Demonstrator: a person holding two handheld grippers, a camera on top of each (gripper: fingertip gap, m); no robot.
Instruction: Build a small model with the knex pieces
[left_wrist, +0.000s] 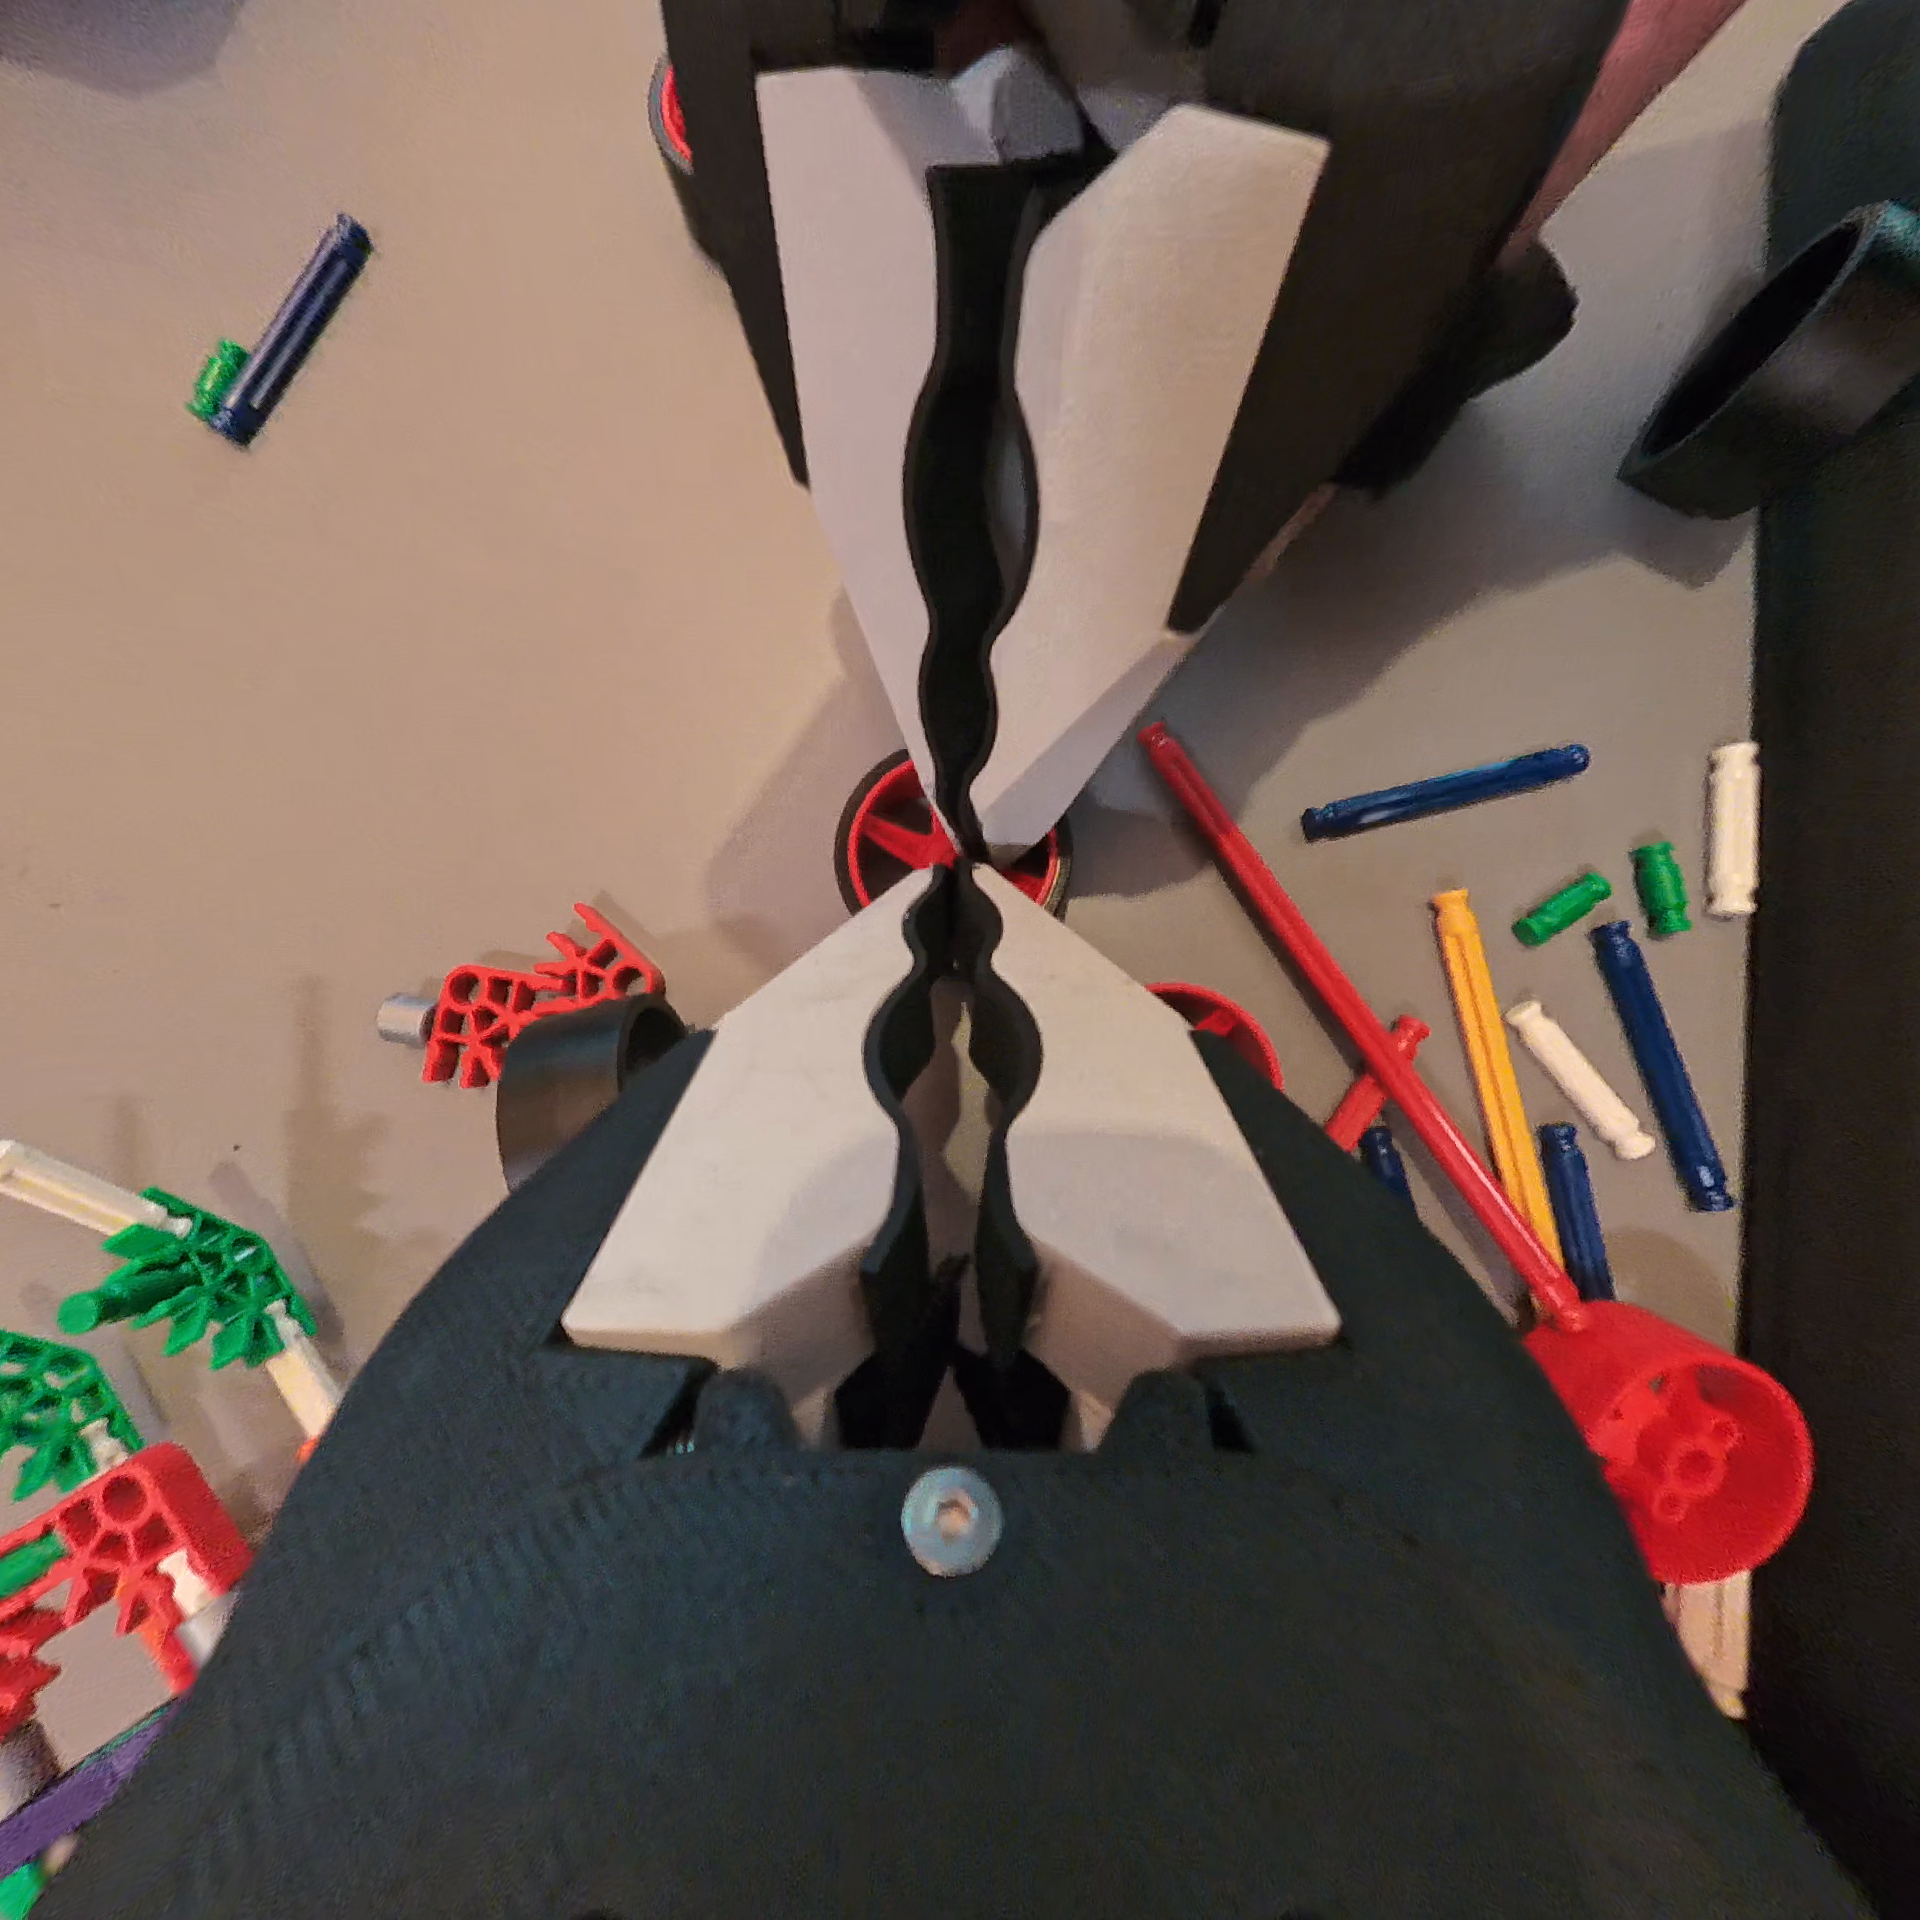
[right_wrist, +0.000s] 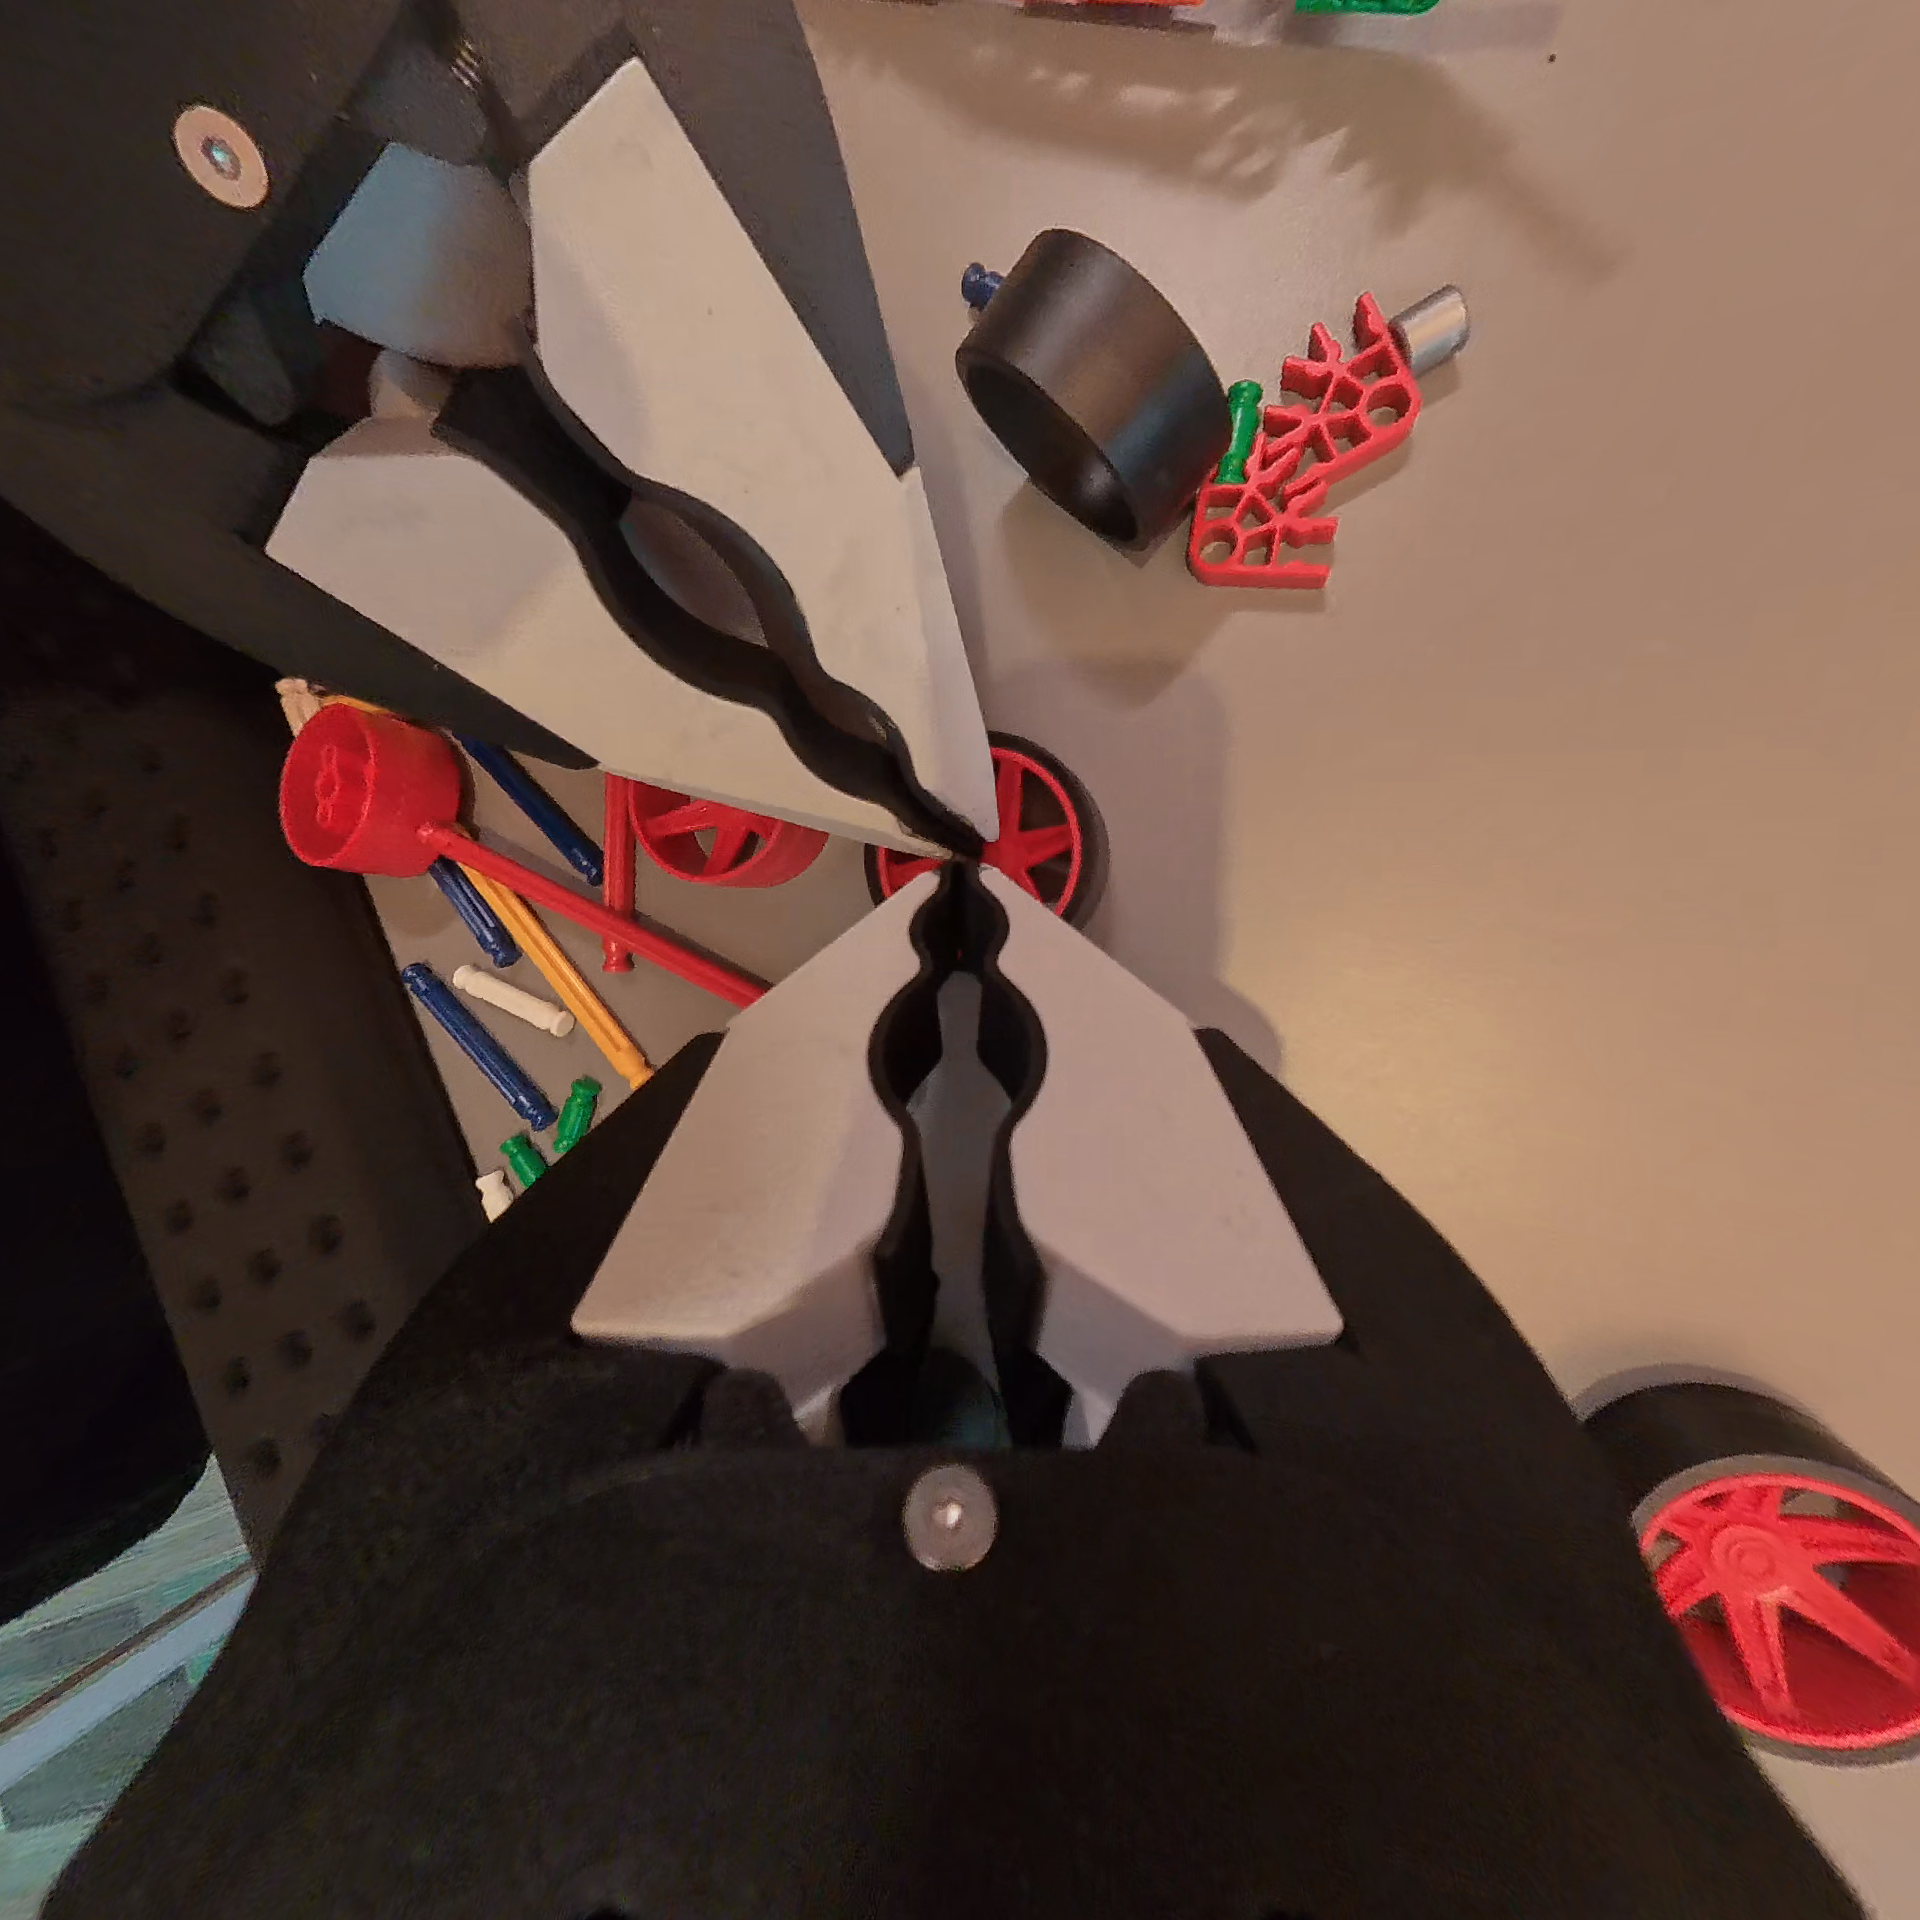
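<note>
A red spoked wheel with a black tyre (left_wrist: 891, 831) lies flat on the grey table. My left gripper (left_wrist: 958, 888) and right gripper (left_wrist: 966, 831) meet tip to tip right over its hub. In the right wrist view the right gripper (right_wrist: 956, 888) comes from below and the left gripper (right_wrist: 961, 840) from the upper left, over the same wheel (right_wrist: 1044, 831). Both have their jaws closed together. Their tips hide the hub, so I cannot see whether either one pinches anything.
A loose black tyre ring (right_wrist: 1091, 390) lies by a red connector (right_wrist: 1309, 457) and a grey spacer (right_wrist: 1434, 322). Another tyred red wheel (right_wrist: 1787, 1590) lies near right. A red drum on a long red rod (left_wrist: 1683, 1444), a bare red hub (right_wrist: 717, 831) and loose coloured rods (left_wrist: 1652, 1060) lie together. A built frame (left_wrist: 135, 1351) stands lower left. Only a small space, under 4 cm, lies between the two pairs of fingers.
</note>
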